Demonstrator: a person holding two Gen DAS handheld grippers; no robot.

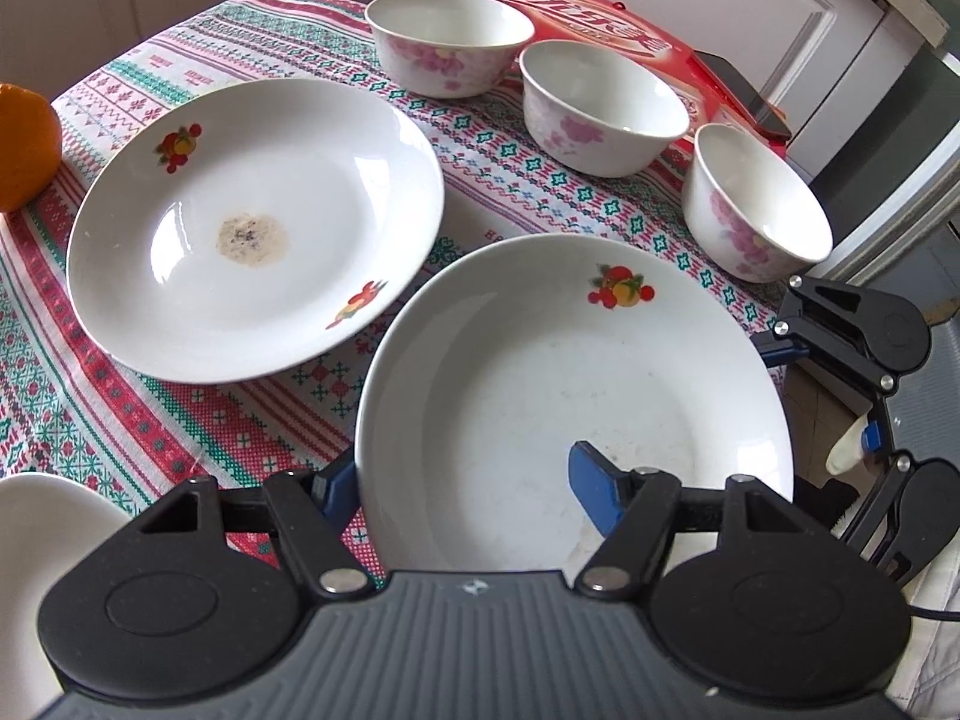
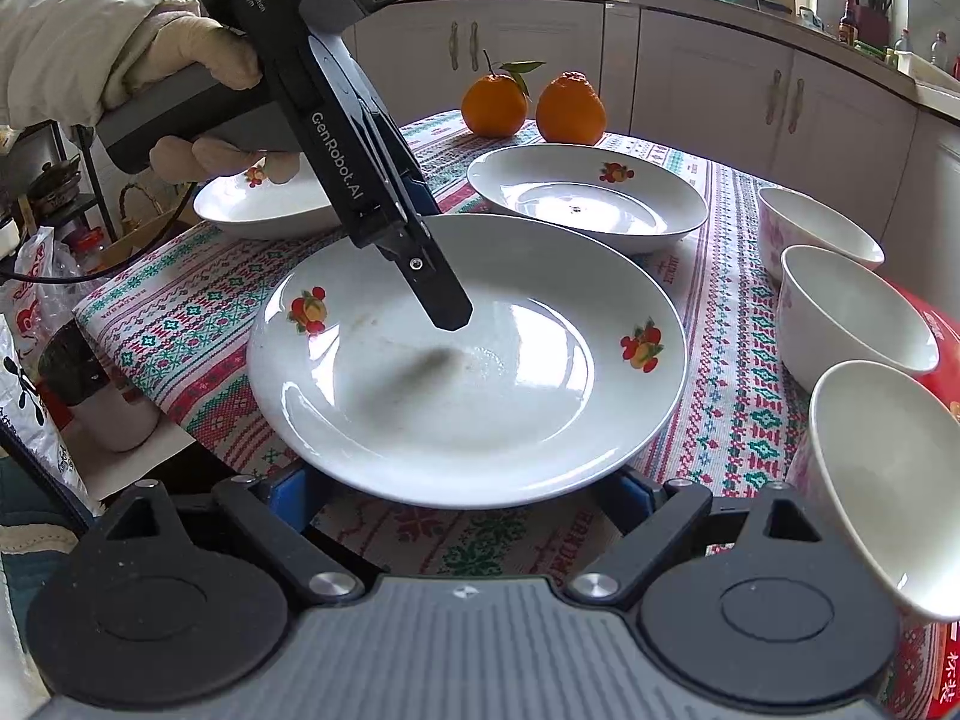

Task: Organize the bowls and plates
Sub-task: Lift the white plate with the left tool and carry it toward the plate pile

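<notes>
Table with patterned cloth [image 1: 180, 420]. Three white plates with fruit prints, three white bowls with pink flowers.

Near plate [image 1: 540, 360] sits at the table's edge, between both tools. Left gripper [image 1: 465, 474] comes down steeply over its rim: one blue pad [image 1: 336, 480] outside, against the edge, the other over the plate's inner slope. From the right wrist view the inner finger [image 2: 444, 294] hangs just above the glaze and throws a shadow. Whether the pads actually pinch the rim cannot be told. A gloved hand [image 2: 198, 60] holds the handle.

Right gripper [image 2: 459, 492] stands at the opposite side of the same plate, jaws spread wide, both pads tucked low beneath the overhanging rim (no squeeze seen on it).

Second plate [image 1: 252, 228], with a brownish speckled stain at centre, lies flat on the cloth just beyond the near one, apart from it. Third plate [image 2: 258, 210] sits at the far left corner, partly behind the left tool.

Bowls in a loose row along one side: far bowl [image 1: 450, 42], middle bowl [image 1: 600, 108], near bowl [image 1: 756, 204]; all upright, not touching.

Two oranges [image 2: 495, 105] at the far end. Red box [image 1: 600, 18] behind the bowls, a dark phone [image 1: 744, 93] on it.
</notes>
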